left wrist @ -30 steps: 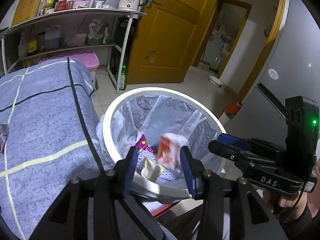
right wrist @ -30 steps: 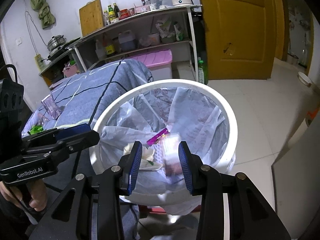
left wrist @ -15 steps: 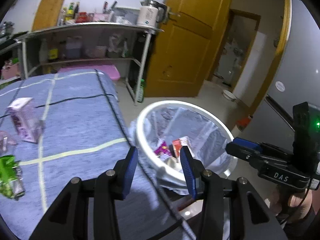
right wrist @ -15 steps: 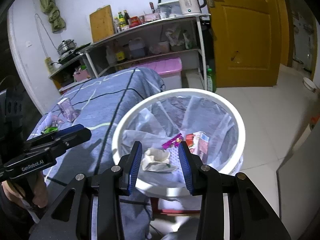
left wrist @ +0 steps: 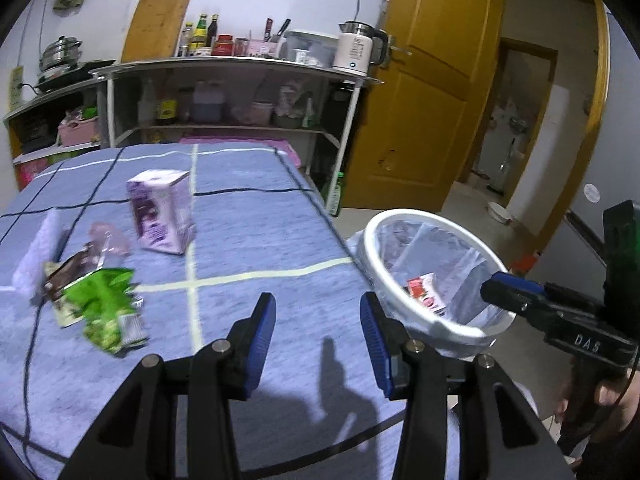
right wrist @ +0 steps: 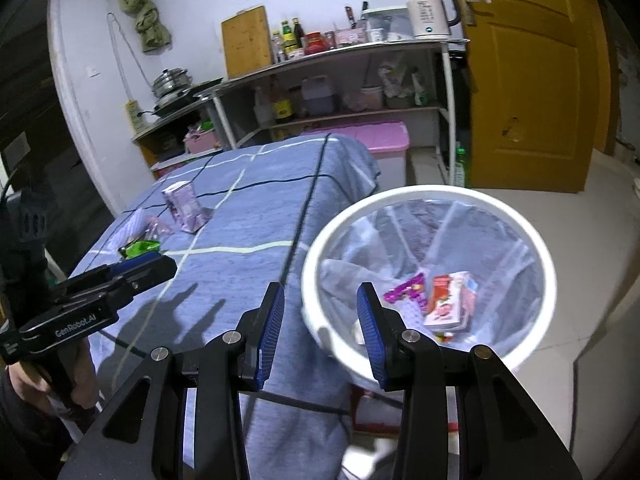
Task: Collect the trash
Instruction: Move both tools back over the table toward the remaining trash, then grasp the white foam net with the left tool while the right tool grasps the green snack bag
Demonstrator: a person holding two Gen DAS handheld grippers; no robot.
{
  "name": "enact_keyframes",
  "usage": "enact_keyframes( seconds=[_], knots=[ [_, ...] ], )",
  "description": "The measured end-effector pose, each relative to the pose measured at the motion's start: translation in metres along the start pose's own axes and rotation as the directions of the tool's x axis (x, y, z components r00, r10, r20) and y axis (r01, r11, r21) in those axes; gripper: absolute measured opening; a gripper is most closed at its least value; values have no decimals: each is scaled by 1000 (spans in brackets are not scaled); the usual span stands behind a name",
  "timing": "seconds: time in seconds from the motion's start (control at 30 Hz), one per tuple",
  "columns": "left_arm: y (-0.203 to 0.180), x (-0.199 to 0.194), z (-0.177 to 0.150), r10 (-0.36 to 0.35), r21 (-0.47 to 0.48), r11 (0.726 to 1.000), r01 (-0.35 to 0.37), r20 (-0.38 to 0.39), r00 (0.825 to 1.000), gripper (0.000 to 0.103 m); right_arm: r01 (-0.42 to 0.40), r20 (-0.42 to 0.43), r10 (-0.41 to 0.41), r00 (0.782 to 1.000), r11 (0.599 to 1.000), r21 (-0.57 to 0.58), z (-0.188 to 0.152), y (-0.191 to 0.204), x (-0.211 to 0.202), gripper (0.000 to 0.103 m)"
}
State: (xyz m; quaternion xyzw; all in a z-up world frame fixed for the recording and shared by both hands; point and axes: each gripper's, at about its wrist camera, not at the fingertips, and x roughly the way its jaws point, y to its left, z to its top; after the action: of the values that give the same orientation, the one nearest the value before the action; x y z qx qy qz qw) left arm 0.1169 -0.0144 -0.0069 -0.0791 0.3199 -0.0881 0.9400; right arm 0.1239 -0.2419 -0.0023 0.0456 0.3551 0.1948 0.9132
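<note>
My left gripper (left wrist: 318,320) is open and empty above the blue checked tablecloth (left wrist: 248,248). On the cloth lie a green wrapper (left wrist: 106,306), a brown wrapper (left wrist: 70,272), a clear pink wrapper (left wrist: 106,238) and an upright purple carton (left wrist: 162,210). My right gripper (right wrist: 320,312) is open and empty at the near rim of the white lined bin (right wrist: 516,216). The bin holds a red-and-white carton (right wrist: 450,300) and a purple wrapper (right wrist: 406,286). The bin also shows in the left wrist view (left wrist: 374,256).
A metal shelf rack (left wrist: 240,68) with bottles and a kettle (left wrist: 354,52) stands behind the table. A pink storage box (right wrist: 376,136) sits under it. A yellow door (right wrist: 532,72) is at the right. A white foam piece (left wrist: 38,252) lies at the table's left.
Both grippers have pulled back from over the bin. The left one has swung left over the table, bringing the wrappers and purple carton into view. The red carton has dropped into the bin.
</note>
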Motion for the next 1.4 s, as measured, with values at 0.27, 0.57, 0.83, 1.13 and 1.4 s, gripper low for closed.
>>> enact_keyframes(
  seconds=[0.27, 0.57, 0.83, 1.13, 1.4],
  knots=[
    [30, -17, -16, 68, -34, 997, -68, 1, 998, 46, -59, -41, 57, 998, 997, -54, -4, 30, 15, 43],
    [69, -40, -28, 141, -97, 986, -139, 8, 990, 46, -141, -98, 131, 986, 985, -103, -5, 68, 33, 43],
    [107, -59, -34, 210, -158, 966, -204, 21, 977, 46, -210, -160, 187, 969, 967, -143, -8, 105, 57, 43],
    [141, -66, -30, 278, -205, 942, -267, 28, 960, 46, -270, -195, 238, 951, 950, -156, -1, 138, 81, 43],
    [175, -59, -21, 330, -238, 917, -319, 5, 944, 46, -315, -221, 279, 935, 937, -149, 11, 165, 109, 43]
  ],
)
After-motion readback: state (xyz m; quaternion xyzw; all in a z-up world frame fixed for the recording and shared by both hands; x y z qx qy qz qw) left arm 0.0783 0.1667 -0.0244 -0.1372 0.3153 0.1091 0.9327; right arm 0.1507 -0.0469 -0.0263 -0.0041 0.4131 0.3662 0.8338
